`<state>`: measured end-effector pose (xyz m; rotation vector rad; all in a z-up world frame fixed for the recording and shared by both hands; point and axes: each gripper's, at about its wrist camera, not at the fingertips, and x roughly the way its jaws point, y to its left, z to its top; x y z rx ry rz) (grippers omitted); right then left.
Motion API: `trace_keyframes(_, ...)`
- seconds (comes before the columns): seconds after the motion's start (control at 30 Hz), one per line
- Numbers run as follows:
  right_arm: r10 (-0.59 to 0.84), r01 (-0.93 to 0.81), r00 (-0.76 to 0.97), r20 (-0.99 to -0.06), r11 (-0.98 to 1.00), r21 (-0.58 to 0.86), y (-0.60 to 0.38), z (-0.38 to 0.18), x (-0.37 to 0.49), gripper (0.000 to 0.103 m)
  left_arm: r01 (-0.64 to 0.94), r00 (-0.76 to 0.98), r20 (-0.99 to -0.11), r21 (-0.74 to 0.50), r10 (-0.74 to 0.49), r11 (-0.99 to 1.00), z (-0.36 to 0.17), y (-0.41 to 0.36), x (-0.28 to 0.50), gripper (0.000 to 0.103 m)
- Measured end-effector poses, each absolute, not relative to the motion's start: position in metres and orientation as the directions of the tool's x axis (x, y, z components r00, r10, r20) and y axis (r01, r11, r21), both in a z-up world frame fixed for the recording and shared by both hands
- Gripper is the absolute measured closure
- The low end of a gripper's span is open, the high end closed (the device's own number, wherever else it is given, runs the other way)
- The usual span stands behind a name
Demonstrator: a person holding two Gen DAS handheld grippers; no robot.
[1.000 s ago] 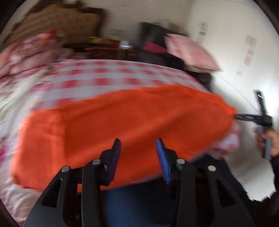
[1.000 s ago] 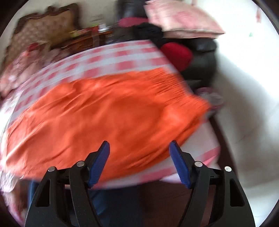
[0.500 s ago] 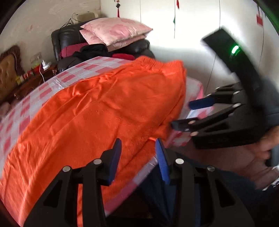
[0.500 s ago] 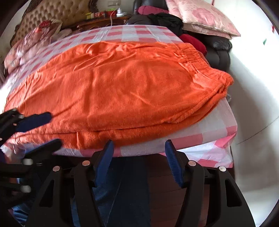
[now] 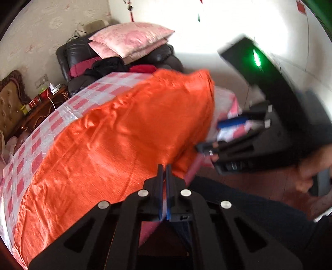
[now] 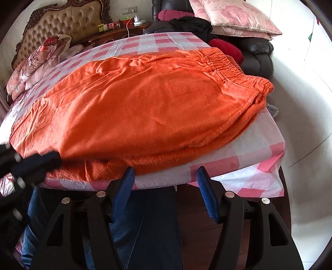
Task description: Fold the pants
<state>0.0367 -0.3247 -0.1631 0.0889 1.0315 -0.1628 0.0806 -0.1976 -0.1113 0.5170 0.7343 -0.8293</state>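
The pants (image 6: 145,99) are lying flat across the bed (image 6: 249,149), filling the frame centre, waistband at upper right. The left gripper (image 5: 165,168) is clamping the near hem at lower centre, jaws having just closed on it. The right gripper (image 6: 165,176) is hovering with its jaws apart at the bed's edge, probably positioning for a matching grip.

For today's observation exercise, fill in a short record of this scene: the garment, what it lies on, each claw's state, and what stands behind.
garment: orange pants, laid flat, elastic waistband toward the right
surface: pink and white checked cover
left claw: shut at the near edge of the pants; whether cloth is pinched cannot be told
right claw: open, at the near edge of the cover, nothing between its fingers
behind: pink pillows on a dark chair; padded headboard
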Motion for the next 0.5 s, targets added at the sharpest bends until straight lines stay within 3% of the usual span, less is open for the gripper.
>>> trace_keyframes(0.17, -0.112, 0.175, 0.477, -0.872, 0.984, -0.03, -0.326, -0.152, 0.026, 0.042, 0.814, 0.418, -0.78, 0.094, -0.466, 0.573, -0.133, -0.199, 0.075, 0.103)
trace_keyframes(0.23, -0.123, 0.182, 0.504, -0.855, 0.983, -0.034, -0.327, -0.139, 0.021, 0.042, 0.809, 0.386, -0.766, 0.013, -0.514, 0.588, -0.125, -0.19, 0.075, 0.102)
trace_keyframes(0.33, -0.103, 0.168, 0.58, -0.808, 0.986, -0.005, -0.324, -0.116, 0.023, 0.038, 0.725, 0.368, -0.717, -0.177, -0.592, 0.666, -0.111, -0.153, 0.084, 0.084)
trace_keyframes(0.5, -0.068, 0.069, 0.624, -0.779, 0.997, -0.032, -0.288, -0.117, 0.054, 0.035, 0.419, 0.564, -0.624, -0.347, -0.54, 0.839, -0.085, -0.038, 0.092, 0.068)
